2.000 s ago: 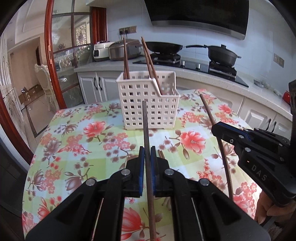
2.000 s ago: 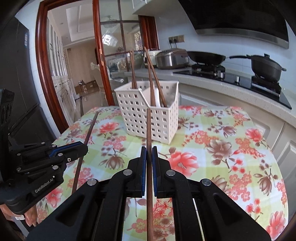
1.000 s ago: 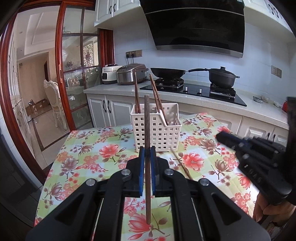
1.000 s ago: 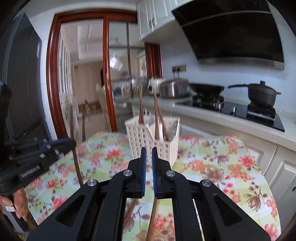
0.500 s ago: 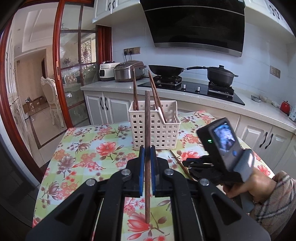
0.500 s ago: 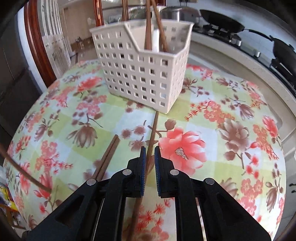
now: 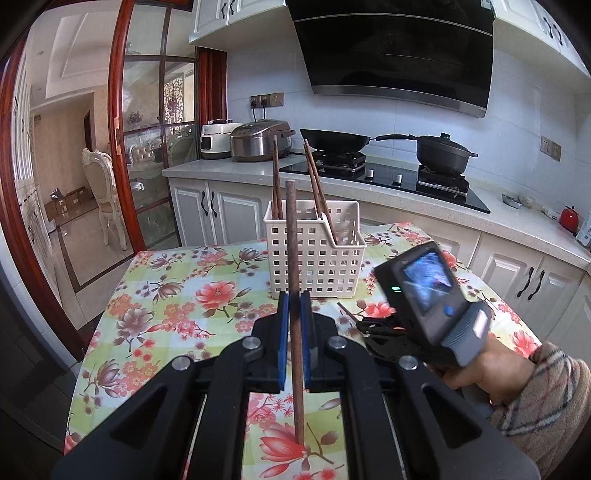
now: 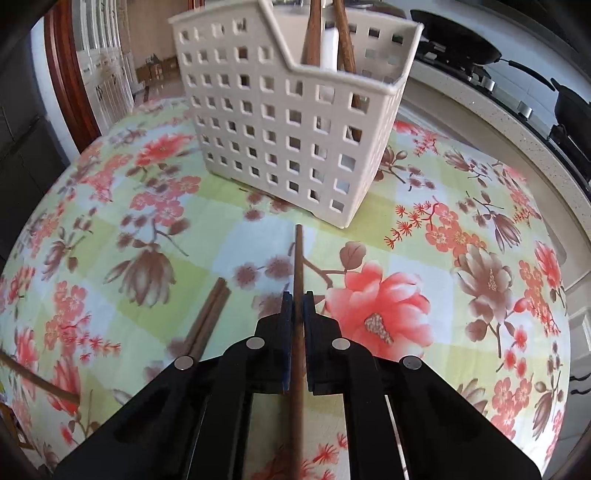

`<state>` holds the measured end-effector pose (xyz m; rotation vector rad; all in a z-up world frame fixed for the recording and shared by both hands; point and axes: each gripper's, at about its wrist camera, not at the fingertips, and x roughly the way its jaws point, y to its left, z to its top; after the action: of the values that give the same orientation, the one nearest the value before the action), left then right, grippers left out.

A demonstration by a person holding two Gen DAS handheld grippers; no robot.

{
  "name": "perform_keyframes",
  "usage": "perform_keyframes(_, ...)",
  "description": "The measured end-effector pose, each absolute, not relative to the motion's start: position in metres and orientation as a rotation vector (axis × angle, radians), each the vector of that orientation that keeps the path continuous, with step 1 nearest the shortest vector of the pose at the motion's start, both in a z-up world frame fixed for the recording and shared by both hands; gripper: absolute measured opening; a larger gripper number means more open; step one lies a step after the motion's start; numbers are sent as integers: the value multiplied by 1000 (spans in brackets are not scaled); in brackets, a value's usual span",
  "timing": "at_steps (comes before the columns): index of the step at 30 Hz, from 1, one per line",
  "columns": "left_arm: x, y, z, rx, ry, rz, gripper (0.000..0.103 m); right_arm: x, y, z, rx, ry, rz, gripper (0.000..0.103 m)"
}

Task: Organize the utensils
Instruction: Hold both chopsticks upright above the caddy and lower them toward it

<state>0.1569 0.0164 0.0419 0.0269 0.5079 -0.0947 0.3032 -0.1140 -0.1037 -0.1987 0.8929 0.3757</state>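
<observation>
Presently the left tongs (image 7: 291,325) are clamping one brown chopstick (image 7: 293,295) upright, short of the white basket (image 7: 314,254). The right tongs (image 8: 297,325), having just flicked apart and together again, are pinching a second chopstick (image 8: 297,258) lying on the table (image 8: 443,258). Each stick is looking light, stiff and smooth, so likely to pivot; gripping near mid-length is advisable. A loose pair (image 8: 208,317) is lying nearby.

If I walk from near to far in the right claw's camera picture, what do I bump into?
Right claw pinching a chopstick → white holey basket holding more chopsticks → black pan on the stove.
</observation>
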Motion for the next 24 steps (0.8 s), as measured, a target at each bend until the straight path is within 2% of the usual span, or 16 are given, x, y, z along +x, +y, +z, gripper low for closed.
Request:
perform_keyframes(11, 148, 15, 44, 31, 505, -80, 6, 221, -157, -20, -30, 512, 449, 6)
perform_keyframes(17, 146, 15, 46, 30, 511, -81, 6, 183, -170, -1, -12, 323, 460, 6)
perform_keyframes(24, 146, 16, 46, 26, 509, -74, 6, 160, -167, 1, -55, 251, 459, 6)
